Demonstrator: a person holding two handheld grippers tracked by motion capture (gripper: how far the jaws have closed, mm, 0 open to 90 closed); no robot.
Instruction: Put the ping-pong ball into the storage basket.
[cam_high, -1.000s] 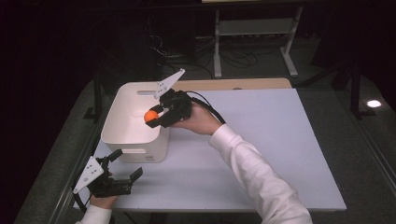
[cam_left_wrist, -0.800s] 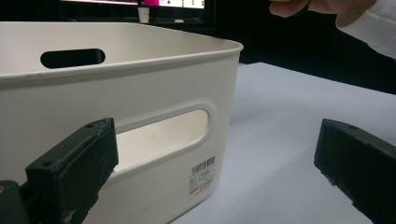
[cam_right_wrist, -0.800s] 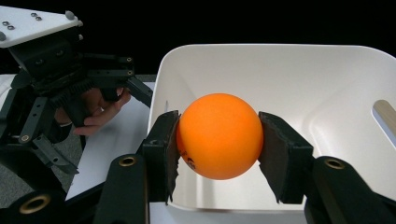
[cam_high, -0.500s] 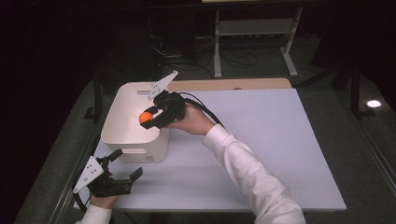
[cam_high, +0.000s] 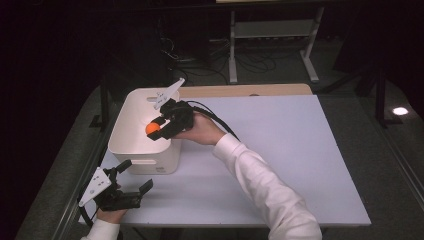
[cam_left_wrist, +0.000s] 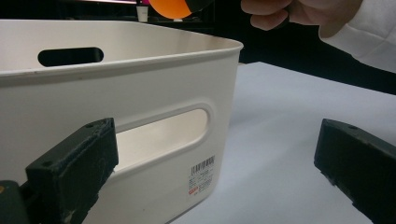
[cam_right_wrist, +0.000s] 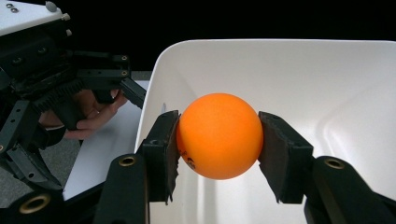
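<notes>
An orange ball (cam_right_wrist: 219, 136) sits pinched between the black pads of my right gripper (cam_right_wrist: 218, 140), which is shut on it. In the high view that gripper (cam_high: 161, 126) holds the ball (cam_high: 151, 129) over the inside of a white bin (cam_high: 131, 145) at the table's left. From the left gripper view the ball (cam_left_wrist: 172, 7) peeks in above the bin's rim (cam_left_wrist: 140, 60). My left gripper (cam_high: 135, 176) rests near the table's front left corner, just in front of the bin, its jaws wide apart with nothing between them. Both of its pads frame the bin's handle slot (cam_left_wrist: 163, 133).
The white table (cam_high: 280, 150) stretches bare to the right of the bin. A wooden strip (cam_high: 245, 90) runs along its far edge. Behind it, on the dark floor, stand a metal shelf frame (cam_high: 270, 35) and loose cables (cam_high: 200, 65).
My right gripper has carried the ball leftward and slightly down, from the bin's right rim to over its inside. The left gripper has stayed put.
</notes>
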